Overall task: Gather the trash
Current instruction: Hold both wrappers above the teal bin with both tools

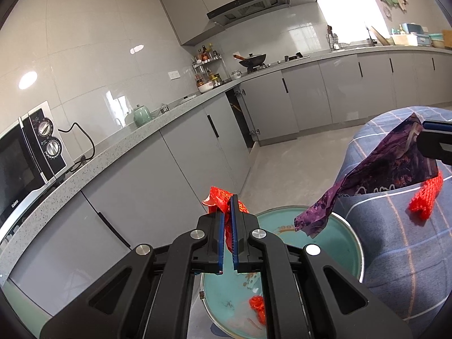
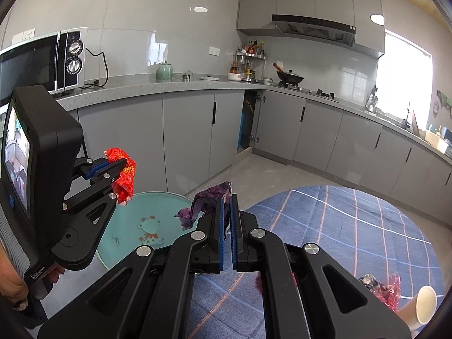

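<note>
Kitchen trash is being carried in both claws above a round teal bin (image 1: 333, 234) that is standing on the floor beside a worktop (image 2: 353, 226) covered with a blue checked cloth. The left claw (image 1: 227, 206) is clamping shut on a crumpled red wrapper (image 1: 217, 197), which is sticking out past the blue pads (image 1: 233, 226) and hanging over the near edge of the bin. From the right wrist view the same red wrapper is dangling from the left claw (image 2: 118, 166) just above the bin's rim (image 2: 158, 195), and a person's hand (image 2: 11, 285) is gripping the handle below the device's small screen.

The right claw (image 2: 226, 206) is closing tight on a crumpled purple wrapper (image 2: 203, 203), whose loose end is drooping to the left over the bin. In the left wrist view the purple wrapper (image 1: 381, 175) is stretching from the right claw (image 1: 426, 132) at the frame's right edge down toward the bin's far rim, with a scrap of red mesh netting (image 1: 426, 195) hanging just below it against the cloth.

Inside the bin a small red scrap (image 1: 257, 308) is already lying on the teal bottom. On the cloth near the right wrist view's lower right corner, more crumpled red and dark wrappers (image 2: 384, 285) are lying beside a tipped paper cup (image 2: 421, 305). Behind, a microwave (image 2: 48, 62) is sitting on the grey kitchen counter (image 2: 175, 86).
</note>
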Demonstrator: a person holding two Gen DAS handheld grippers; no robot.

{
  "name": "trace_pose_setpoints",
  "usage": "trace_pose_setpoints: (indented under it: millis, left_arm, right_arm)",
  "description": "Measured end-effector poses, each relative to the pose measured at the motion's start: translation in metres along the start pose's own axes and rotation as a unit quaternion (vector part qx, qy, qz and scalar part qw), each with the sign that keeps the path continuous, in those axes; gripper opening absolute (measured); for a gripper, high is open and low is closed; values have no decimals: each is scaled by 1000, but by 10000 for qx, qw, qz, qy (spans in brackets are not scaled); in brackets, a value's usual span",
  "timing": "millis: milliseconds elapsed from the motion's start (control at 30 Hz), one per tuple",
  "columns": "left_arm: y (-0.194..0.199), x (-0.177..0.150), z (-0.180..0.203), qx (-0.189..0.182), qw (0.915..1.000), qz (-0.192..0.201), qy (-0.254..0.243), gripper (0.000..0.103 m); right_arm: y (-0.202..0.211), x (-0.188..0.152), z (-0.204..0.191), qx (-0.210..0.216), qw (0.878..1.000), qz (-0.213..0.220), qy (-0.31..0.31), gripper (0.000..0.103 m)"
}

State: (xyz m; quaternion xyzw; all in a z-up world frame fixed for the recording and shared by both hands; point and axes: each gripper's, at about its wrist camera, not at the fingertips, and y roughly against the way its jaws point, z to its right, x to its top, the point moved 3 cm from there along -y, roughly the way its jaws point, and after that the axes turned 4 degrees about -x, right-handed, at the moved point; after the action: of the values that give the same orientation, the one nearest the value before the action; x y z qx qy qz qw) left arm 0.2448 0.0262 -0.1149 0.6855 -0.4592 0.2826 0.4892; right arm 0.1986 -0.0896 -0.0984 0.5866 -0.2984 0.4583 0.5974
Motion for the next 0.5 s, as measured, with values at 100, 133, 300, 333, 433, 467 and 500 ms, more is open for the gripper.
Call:
trace_pose_setpoints:
  millis: [100, 133, 300, 333, 433, 467, 500]
  left_arm:
    - [-4, -4, 2, 25, 10000, -36, -52, 4]
    - [-4, -3, 6, 41, 9999, -42, -85, 4]
    - [-10, -8, 11, 34, 9999, -69, -152, 4]
    - [-11, -10, 11, 16, 9999, -79, -146, 4]
    - [-14, -13, 11, 29, 9998, -121, -156, 4]
    - [-16, -14, 10, 34, 9998, -137, -149, 4]
    - [-17, -15, 9, 32, 9998, -153, -143, 4]
  right_arm:
    - [-4, -2, -1, 3, 10000, -48, 14, 5]
    - [-5, -3, -2, 1, 10000, -58, 20, 5]
    - [-12, -5, -5, 19, 9999, -136, 66, 5]
    - [-14, -5, -6, 26, 9998, -161, 78, 5]
    - [-19, -6, -10, 50, 9997, -207, 115, 5]
    - [-20, -7, -11, 63, 9997, -224, 124, 5]
    - [-22, -7, -13, 73, 9996, -238, 132, 5]
